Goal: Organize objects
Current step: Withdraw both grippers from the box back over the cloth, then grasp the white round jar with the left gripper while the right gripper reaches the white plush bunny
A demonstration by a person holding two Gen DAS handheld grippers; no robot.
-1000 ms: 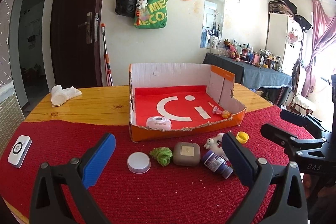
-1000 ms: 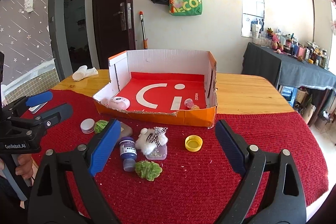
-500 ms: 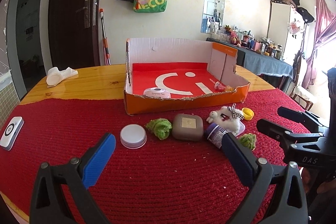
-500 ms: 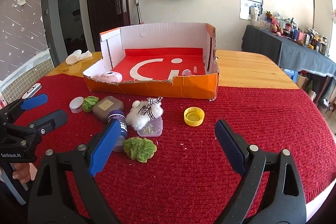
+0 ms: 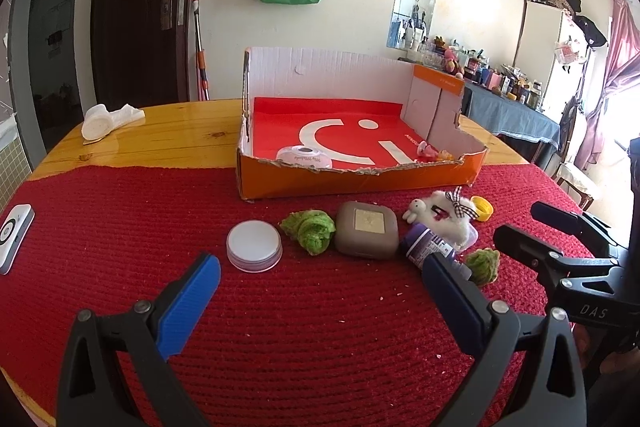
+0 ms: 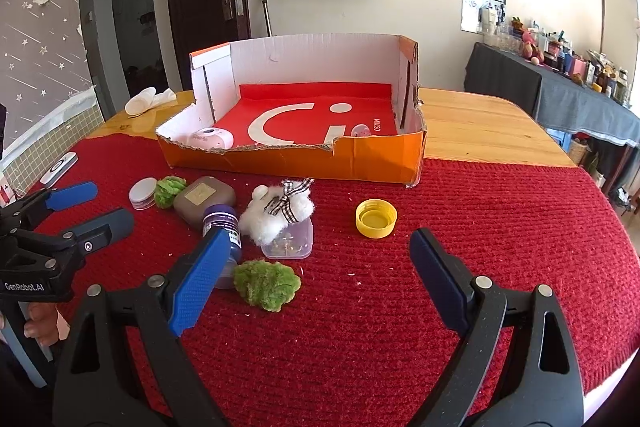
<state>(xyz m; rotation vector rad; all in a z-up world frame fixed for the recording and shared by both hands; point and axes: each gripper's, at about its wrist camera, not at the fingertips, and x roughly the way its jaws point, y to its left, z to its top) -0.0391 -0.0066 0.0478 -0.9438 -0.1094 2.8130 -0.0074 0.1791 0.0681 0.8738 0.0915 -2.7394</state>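
Eight loose items, among them a bottle (image 6: 222, 227) and a moss clump (image 6: 266, 284), lie just before the box (image 6: 296, 157); both the left gripper (image 5: 320, 277) and right gripper (image 6: 316, 255) gape empty, so straddle one item squarely before closing.

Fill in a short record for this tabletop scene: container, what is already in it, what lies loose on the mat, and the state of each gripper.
container: open orange cardboard box
inside: pink round case; small pink toy
loose on mat: white jar, brown case, purple bottle, white plush, yellow cap, two green clumps
left gripper: open, empty
right gripper: open, empty
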